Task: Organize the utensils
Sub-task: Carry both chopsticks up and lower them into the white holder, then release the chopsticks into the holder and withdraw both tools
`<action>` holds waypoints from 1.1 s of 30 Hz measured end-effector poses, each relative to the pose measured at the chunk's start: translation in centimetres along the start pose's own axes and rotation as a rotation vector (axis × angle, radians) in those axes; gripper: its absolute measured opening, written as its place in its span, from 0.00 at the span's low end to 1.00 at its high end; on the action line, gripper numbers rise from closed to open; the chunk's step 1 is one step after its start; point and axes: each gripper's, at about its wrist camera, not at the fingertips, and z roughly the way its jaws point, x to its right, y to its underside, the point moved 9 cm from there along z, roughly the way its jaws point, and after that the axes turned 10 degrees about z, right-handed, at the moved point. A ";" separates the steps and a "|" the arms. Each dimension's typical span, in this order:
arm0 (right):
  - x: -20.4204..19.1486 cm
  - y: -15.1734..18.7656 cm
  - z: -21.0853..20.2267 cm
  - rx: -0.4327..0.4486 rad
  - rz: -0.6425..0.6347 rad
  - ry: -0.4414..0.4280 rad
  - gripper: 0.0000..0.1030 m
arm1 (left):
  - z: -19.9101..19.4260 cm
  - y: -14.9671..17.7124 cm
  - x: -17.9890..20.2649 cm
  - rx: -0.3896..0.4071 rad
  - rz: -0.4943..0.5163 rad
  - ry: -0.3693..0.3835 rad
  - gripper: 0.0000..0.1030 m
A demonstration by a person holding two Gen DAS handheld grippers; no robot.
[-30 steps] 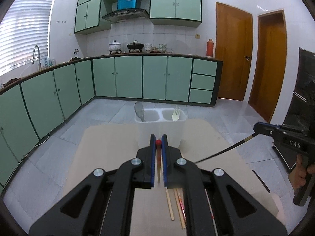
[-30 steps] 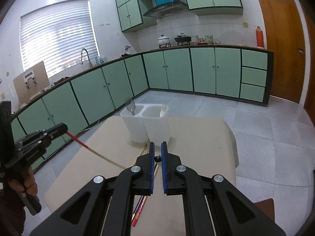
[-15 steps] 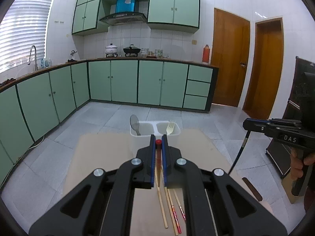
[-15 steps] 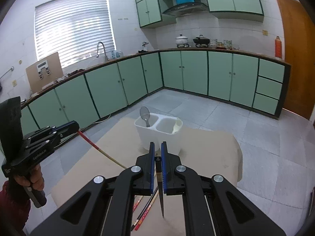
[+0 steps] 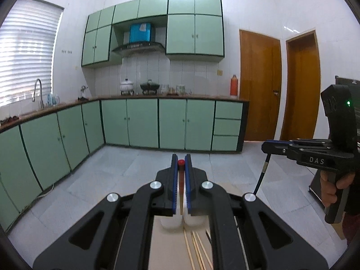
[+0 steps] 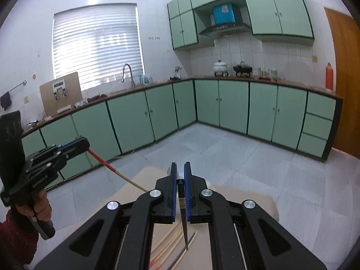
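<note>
- Chopsticks in both grippers: the left gripper (image 5: 180,168) clamps a red-tipped chopstick (image 5: 180,181), hanging point-down above the white utensil holder (image 5: 171,222).
- Right gripper (image 6: 180,175) pinches a black chopstick (image 6: 184,222), tip dangling over the table (image 6: 252,202).
- Loose chopsticks (image 5: 198,247) lie on the table just in front of the holder.

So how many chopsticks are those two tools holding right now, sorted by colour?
Red-tipped chopstick, in the left jaws: 1
Black chopstick, in the right jaws: 1
Total held: 2
The loose chopsticks on the table overlap too much to count.
</note>
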 end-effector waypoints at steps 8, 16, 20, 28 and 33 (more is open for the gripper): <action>0.1 -5.9 3.2 0.081 0.015 -0.006 0.06 | 5.1 -2.1 -1.3 -0.003 0.010 -0.018 0.05; 2.3 -7.5 8.9 0.087 0.071 0.009 0.06 | 9.5 0.2 -1.5 -0.083 0.012 0.009 0.05; 3.4 -5.9 11.6 0.060 0.091 0.019 0.06 | 11.8 1.8 -1.9 -0.131 0.001 0.020 0.05; 5.4 -0.8 14.9 -0.039 0.154 0.034 0.06 | 15.1 5.5 -2.6 -0.205 -0.034 0.028 0.05; 5.7 1.6 16.2 -0.085 0.151 0.056 0.06 | 16.8 7.8 -2.5 -0.253 -0.042 0.029 0.06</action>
